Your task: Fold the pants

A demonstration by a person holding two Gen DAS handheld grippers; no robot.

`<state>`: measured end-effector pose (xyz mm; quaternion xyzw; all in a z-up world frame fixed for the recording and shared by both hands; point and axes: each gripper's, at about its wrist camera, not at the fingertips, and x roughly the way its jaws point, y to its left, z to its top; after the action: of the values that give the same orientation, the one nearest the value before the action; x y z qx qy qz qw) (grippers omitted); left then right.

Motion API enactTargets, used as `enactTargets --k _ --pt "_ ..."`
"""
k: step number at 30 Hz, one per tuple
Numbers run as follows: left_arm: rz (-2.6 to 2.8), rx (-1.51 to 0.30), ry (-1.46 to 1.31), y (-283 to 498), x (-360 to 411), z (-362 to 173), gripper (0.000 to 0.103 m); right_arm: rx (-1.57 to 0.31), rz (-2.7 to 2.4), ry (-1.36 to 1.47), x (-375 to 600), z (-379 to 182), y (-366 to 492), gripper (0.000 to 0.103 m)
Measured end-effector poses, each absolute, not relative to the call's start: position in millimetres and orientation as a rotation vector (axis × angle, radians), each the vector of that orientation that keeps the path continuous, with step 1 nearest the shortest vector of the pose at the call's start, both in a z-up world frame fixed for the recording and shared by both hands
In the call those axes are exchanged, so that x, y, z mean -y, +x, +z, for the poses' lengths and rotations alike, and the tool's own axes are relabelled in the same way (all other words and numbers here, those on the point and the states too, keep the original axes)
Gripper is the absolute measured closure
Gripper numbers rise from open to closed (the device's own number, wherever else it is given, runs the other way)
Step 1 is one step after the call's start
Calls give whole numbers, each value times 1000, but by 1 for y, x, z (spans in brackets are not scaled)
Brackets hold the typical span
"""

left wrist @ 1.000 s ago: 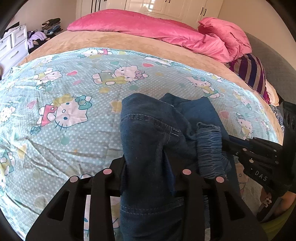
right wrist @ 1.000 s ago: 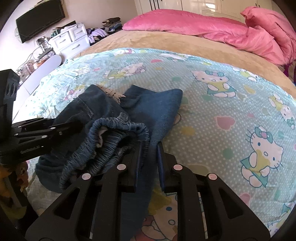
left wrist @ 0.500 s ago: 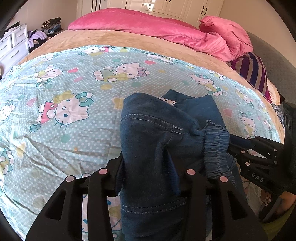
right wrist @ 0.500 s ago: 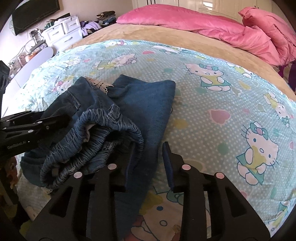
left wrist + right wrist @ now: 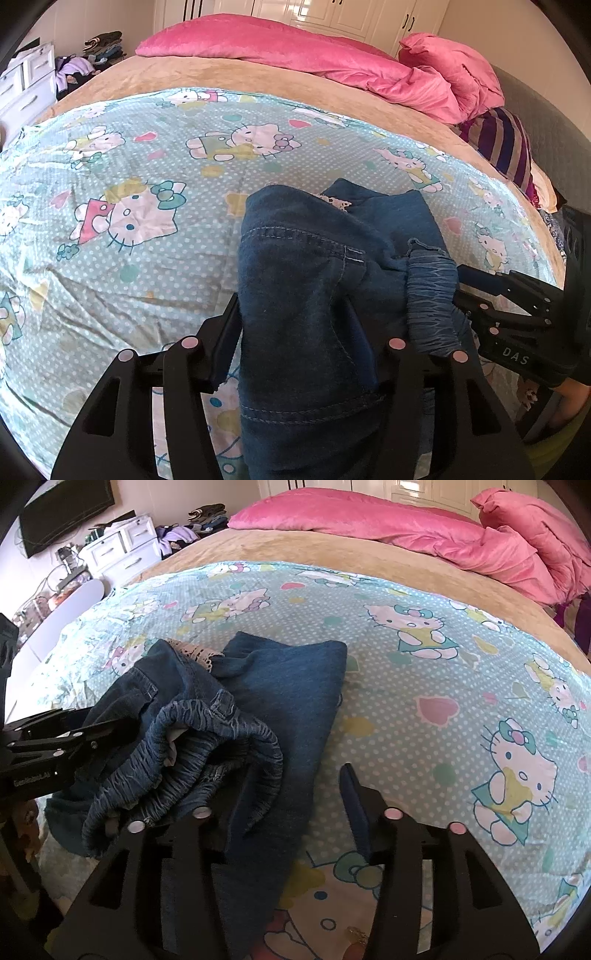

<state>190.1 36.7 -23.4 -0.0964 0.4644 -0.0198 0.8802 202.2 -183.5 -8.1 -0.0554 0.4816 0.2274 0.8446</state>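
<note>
Left gripper (image 5: 303, 332): jaws spread wide, denim of the pants (image 5: 314, 295) lying between and over them; neither finger visibly pinches the cloth, right finger mostly hidden under it. Right gripper (image 5: 295, 794): jaws wide too, left finger buried under the elastic waistband (image 5: 207, 746), right finger bare over the sheet (image 5: 424, 686) at about 5 o'clock of the pants. No clamp visible on either side.

Pants: dark blue denim, bunched in a loose heap on the cartoon-cat sheet, near the front edge of the bed. In the left view they fill center to 6 o'clock, with the waistband at 3 o'clock of the heap, touching the other gripper's (image 5: 517, 314) fingers. In the right view the heap sits at 9 to 7 o'clock, one flat leg panel (image 5: 291, 686) running from center down to 6 o'clock between the fingers. Lace trim (image 5: 195, 651) pokes out at the heap's 12 o'clock edge. The left gripper's (image 5: 55, 746) fingers enter at 9 o'clock, tips against the denim.

Background: tan blanket (image 5: 295, 550) beyond the sheet at 12 o'clock, pink duvet (image 5: 406, 520) past it, striped pillow (image 5: 506, 144) at 2 o'clock in the left view, white drawers (image 5: 118, 550) at 10 o'clock in the right view.
</note>
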Motion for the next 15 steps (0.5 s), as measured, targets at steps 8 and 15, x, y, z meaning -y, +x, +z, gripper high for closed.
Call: enactTargets --k 8,15 --pt "-41 -959 -202 187 -37 -16 42 -997 457 -79 191 1 202 39" --pt "-41 -950 -192 184 -37 -8 36 -971 467 -40 198 10 200 25"
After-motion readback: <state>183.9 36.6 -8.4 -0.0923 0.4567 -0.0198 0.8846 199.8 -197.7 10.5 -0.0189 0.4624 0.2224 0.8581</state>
